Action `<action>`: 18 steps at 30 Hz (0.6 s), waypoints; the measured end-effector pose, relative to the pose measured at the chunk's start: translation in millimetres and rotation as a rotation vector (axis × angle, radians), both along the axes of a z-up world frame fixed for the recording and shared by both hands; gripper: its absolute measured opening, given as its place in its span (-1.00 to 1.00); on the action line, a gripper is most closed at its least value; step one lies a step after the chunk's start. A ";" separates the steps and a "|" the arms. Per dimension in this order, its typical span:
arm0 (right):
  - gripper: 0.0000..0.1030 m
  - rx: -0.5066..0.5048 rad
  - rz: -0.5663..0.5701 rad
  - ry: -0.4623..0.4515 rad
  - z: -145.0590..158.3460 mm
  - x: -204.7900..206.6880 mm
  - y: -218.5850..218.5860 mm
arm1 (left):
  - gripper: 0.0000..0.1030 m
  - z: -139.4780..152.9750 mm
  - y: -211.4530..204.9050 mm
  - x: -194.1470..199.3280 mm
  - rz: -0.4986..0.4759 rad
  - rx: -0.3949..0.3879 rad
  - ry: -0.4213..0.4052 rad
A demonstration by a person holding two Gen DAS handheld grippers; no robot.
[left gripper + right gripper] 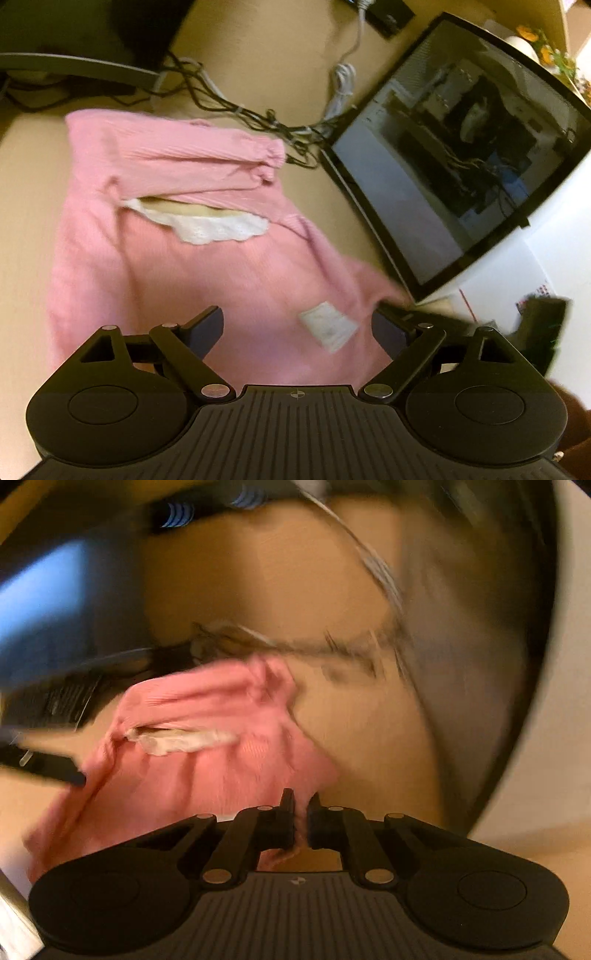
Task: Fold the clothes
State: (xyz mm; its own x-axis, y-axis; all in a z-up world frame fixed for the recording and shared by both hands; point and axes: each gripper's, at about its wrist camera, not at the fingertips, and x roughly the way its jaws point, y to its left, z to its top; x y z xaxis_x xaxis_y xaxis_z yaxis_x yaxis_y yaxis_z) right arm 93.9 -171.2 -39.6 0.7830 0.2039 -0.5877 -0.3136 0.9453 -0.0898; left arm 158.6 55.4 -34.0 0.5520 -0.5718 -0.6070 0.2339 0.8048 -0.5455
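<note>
Left wrist view: a pink garment [184,266] lies spread on a tan table [266,66], beyond the wide-open, empty left gripper [297,325].

Right wrist view, blurred: the right gripper [301,812] is pinched tight on the garment's near right edge; a monitor [461,147] stands to the right.

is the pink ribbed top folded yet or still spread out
Partly folded: pink ribbed top has one sleeve across its chest; right gripper pinches an edge.

A dark monitor [454,155] and tangled cables [236,107] sit on the desk [266,48].
</note>
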 end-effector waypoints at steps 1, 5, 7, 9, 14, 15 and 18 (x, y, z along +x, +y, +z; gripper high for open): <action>-0.88 -0.091 0.082 -0.013 -0.3 -5.1 14.1 | 0.78 0.5 4.1 0.1 0.016 0.002 0.002; -0.88 -0.422 0.387 -0.024 -26.4 -32.4 61.9 | 0.79 8.5 12.7 8.6 0.071 -0.009 0.002; -0.88 -0.544 0.502 -0.028 -43.9 -45.6 77.9 | 0.79 14.6 10.5 15.8 0.085 -0.003 0.003; -0.88 -0.598 0.572 -0.023 -54.1 -53.8 88.6 | 0.79 18.6 0.9 22.2 0.074 0.008 0.009; -0.66 -0.564 0.645 0.036 -52.1 -55.0 93.1 | 0.79 14.0 -47.2 44.3 -0.048 0.055 -0.008; -0.62 -0.536 0.657 0.054 -48.0 -54.4 91.4 | 0.76 11.1 -57.8 50.3 -0.067 0.071 -0.010; -0.28 -0.375 0.650 0.144 -26.7 -45.0 73.9 | 0.58 -4.9 -85.5 63.0 -0.133 0.171 -0.006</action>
State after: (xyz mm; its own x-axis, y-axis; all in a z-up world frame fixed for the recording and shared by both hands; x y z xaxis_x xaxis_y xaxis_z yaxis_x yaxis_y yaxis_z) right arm 48.9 -97.3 -66.3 0.4839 0.3639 -0.7959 -0.8293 0.4810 -0.2844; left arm 221.6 -30.0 -38.8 0.4822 -0.5288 -0.6985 0.3471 0.8474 -0.4019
